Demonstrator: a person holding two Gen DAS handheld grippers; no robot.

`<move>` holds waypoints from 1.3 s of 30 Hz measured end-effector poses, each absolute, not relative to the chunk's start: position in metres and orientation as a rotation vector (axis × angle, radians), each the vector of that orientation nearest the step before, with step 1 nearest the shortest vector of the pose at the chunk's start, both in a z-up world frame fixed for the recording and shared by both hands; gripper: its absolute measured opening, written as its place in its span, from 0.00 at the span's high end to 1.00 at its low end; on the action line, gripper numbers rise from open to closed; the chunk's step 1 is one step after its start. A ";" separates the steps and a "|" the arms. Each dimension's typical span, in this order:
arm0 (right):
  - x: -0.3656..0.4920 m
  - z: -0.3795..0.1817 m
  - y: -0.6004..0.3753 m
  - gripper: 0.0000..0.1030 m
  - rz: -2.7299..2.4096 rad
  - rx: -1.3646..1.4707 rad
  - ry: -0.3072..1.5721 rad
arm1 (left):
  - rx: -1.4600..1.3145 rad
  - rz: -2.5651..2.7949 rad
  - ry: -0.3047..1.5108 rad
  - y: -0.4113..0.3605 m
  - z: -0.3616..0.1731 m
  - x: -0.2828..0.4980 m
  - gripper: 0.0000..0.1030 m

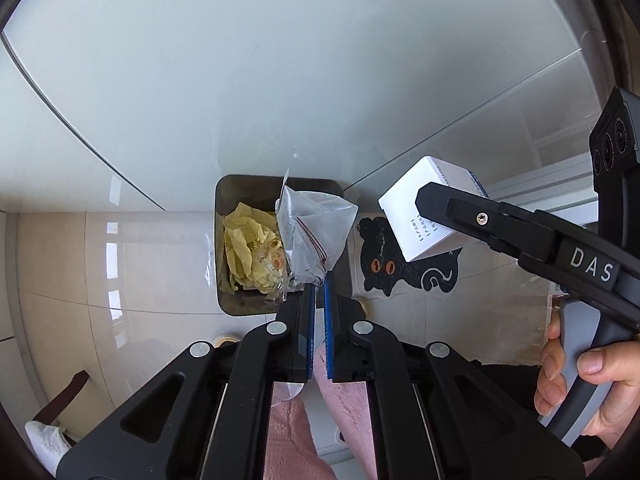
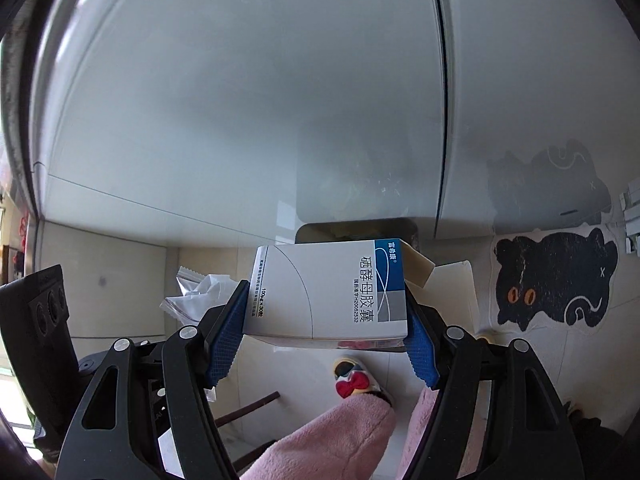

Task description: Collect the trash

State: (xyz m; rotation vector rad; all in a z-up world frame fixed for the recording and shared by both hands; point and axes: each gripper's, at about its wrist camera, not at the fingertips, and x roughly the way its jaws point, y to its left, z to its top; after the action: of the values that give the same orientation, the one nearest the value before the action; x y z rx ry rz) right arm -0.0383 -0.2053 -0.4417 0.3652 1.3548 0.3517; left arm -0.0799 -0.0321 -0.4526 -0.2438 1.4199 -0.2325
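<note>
My left gripper point(image 1: 319, 286) is shut on a corner of a clear plastic zip bag point(image 1: 316, 228) with a red strip. The bag hangs over a dark bin point(image 1: 240, 304) on the floor, which holds crumpled yellow paper point(image 1: 248, 244). My right gripper point(image 2: 326, 300) is shut on a white and blue medicine box point(image 2: 320, 292), gripped at both ends and held tilted above the floor in front of the bin point(image 2: 316, 232). In the left wrist view the box point(image 1: 408, 220) is to the right of the bin, over the mat. The bag point(image 2: 200, 296) also shows left of the box.
The bin stands against a glossy white cabinet front point(image 1: 280, 80). A black cat-shaped mat point(image 2: 552, 280) lies on the pale tiles to its right. Below are pink-trousered legs point(image 2: 340, 432), a slipper with a red bow point(image 2: 352, 376), and a hand point(image 1: 580, 372) on the right gripper's handle.
</note>
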 end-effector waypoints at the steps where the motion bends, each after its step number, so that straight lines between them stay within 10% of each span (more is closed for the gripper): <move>1: -0.036 -0.449 -0.206 0.31 0.347 0.367 1.363 | -0.250 -0.228 1.427 -0.030 -0.461 -0.079 0.97; 21: -0.020 -0.541 -0.189 0.29 0.242 0.457 1.476 | -0.290 -0.242 1.528 -0.024 -0.537 -0.067 0.82; 29: -0.012 -0.540 -0.185 0.17 0.214 0.473 1.483 | -0.303 -0.223 1.538 -0.016 -0.530 -0.066 0.36; 39: -0.013 -0.509 -0.197 0.03 0.175 0.427 1.441 | -0.319 -0.222 1.527 -0.010 -0.496 -0.070 0.08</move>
State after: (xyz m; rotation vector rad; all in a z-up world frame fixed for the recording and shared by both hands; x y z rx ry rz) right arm -0.0126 -0.1965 -0.5085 0.4266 1.4408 0.1747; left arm -0.0700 -0.0102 -0.4964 -0.3188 1.5275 -0.2219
